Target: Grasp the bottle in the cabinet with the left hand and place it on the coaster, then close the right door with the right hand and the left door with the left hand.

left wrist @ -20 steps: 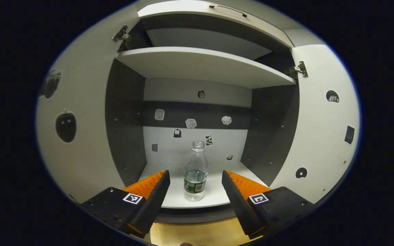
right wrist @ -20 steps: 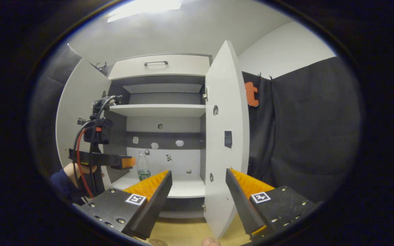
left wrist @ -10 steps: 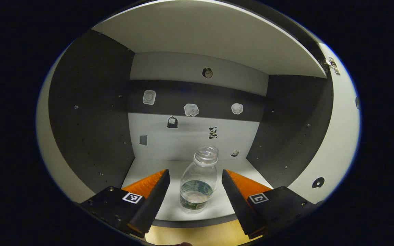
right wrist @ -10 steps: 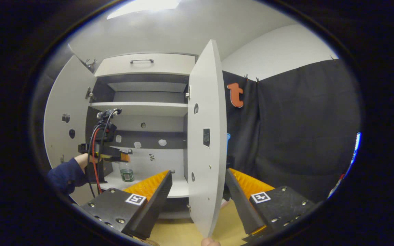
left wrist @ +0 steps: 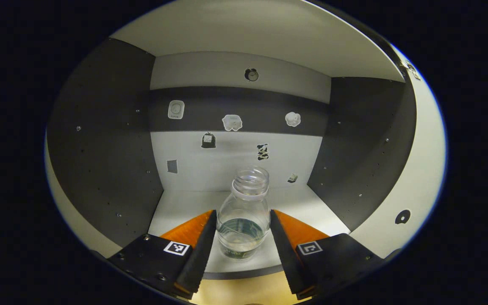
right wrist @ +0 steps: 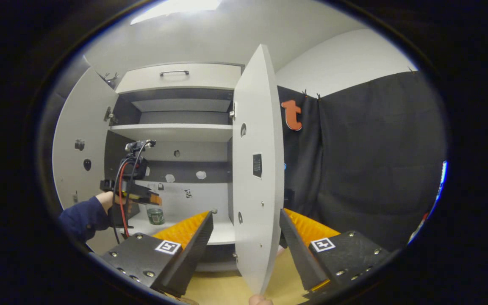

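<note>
One bottle [left wrist: 243, 220], uncapped and clear with a little water in the bottom, stands upright on the cabinet's lower shelf [left wrist: 184, 203], directly between the fingers of my left gripper [left wrist: 242, 237]. The fingers have nearly met its sides at label height; I cannot tell whether both press on it yet, so I log the grasp as not confirmed. Bottle base rests on the shelf, near the front edge, just ahead of my claw. In the right gripper view, my right gripper [right wrist: 246, 237] is spread wide with nothing in it, and the edge of the right door [right wrist: 254, 178] stands between its fingers, farther out. Progress, by my judgement: step one underway only. Left: lift bottle, set on coaster, shut right door, shut left door [right wrist: 76, 156]. Count: one bottle, two doors, both open, two shelves [right wrist: 176, 132] in the open compartment, one drawer front [right wrist: 180, 78] above.
</note>
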Demonstrator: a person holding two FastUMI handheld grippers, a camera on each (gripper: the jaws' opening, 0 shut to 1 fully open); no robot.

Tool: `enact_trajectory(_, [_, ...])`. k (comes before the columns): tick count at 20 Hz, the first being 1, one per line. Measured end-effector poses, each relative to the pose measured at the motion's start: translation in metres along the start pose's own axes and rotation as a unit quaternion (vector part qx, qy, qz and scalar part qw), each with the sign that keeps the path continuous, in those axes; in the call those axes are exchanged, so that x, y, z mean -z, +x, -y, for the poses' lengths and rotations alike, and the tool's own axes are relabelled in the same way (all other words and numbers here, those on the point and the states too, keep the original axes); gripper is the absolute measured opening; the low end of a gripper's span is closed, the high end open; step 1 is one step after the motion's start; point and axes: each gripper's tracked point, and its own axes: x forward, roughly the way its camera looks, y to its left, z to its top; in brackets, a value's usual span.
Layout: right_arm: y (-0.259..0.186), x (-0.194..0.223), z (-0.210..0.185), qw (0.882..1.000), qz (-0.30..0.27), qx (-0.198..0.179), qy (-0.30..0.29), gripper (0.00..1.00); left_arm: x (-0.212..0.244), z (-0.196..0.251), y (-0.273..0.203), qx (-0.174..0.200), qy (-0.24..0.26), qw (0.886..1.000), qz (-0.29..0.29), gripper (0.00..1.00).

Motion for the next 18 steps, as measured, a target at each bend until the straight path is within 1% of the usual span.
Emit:
enact_trajectory(1, [-0.001,-0.001,0.001,1.000,0.001,-0.001,0.002,0.96,-0.002,0.003,-0.007,0.006,-0.002,1.000,0.004,0.77])
enact_trajectory(4, [-0.004,-0.002,0.005,1.000,0.004,-0.004,0.002,0.96,-0.006,0.017,-0.034,0.037,0.000,0.999,0.017,0.77])
enact_trajectory(5, [-0.006,-0.003,0.006,1.000,0.005,-0.006,0.001,0.94,-0.004,0.023,-0.046,0.050,0.000,0.999,0.019,0.77])
enact_trajectory(6, [-0.008,-0.004,0.008,1.000,0.007,-0.007,-0.001,0.96,-0.001,0.029,-0.058,0.063,-0.001,0.998,0.021,0.76])
enact_trajectory(7, [-0.009,-0.005,0.010,1.000,0.009,-0.009,-0.003,0.96,0.004,0.035,-0.070,0.076,-0.001,0.997,0.022,0.77])
enact_trajectory(8, [-0.010,-0.006,0.010,1.000,0.011,-0.011,-0.006,0.94,0.011,0.040,-0.082,0.088,-0.002,0.996,0.020,0.77])
enact_trajectory(9, [-0.011,-0.007,0.012,1.000,0.013,-0.014,-0.007,0.96,0.021,0.043,-0.094,0.095,-0.004,0.995,0.014,0.77])
enact_trajectory(11, [-0.012,-0.008,0.014,1.000,0.014,-0.021,-0.011,0.96,0.042,0.049,-0.115,0.106,-0.003,0.994,0.001,0.77])
enact_trajectory(13, [-0.011,-0.009,0.017,0.999,0.016,-0.029,-0.015,0.96,0.068,0.051,-0.133,0.107,0.000,0.994,-0.011,0.77])
enact_trajectory(14, [-0.011,-0.010,0.018,0.999,0.018,-0.033,-0.018,0.94,0.081,0.051,-0.141,0.106,0.001,0.994,-0.017,0.77])
enact_trajectory(15, [-0.010,-0.011,0.019,0.999,0.020,-0.037,-0.022,0.96,0.096,0.053,-0.147,0.107,-0.002,0.994,-0.025,0.77])
enact_trajectory(16, [-0.011,-0.011,0.020,0.999,0.022,-0.042,-0.025,0.96,0.114,0.054,-0.153,0.108,-0.007,0.993,-0.036,0.78])
enact_trajectory(17, [-0.012,-0.012,0.021,0.998,0.024,-0.047,-0.027,0.96,0.131,0.055,-0.157,0.110,-0.015,0.993,-0.047,0.77])
enact_trajectory(18, [-0.011,-0.012,0.020,0.998,0.026,-0.051,-0.029,0.94,0.149,0.055,-0.160,0.112,-0.024,0.992,-0.060,0.77])
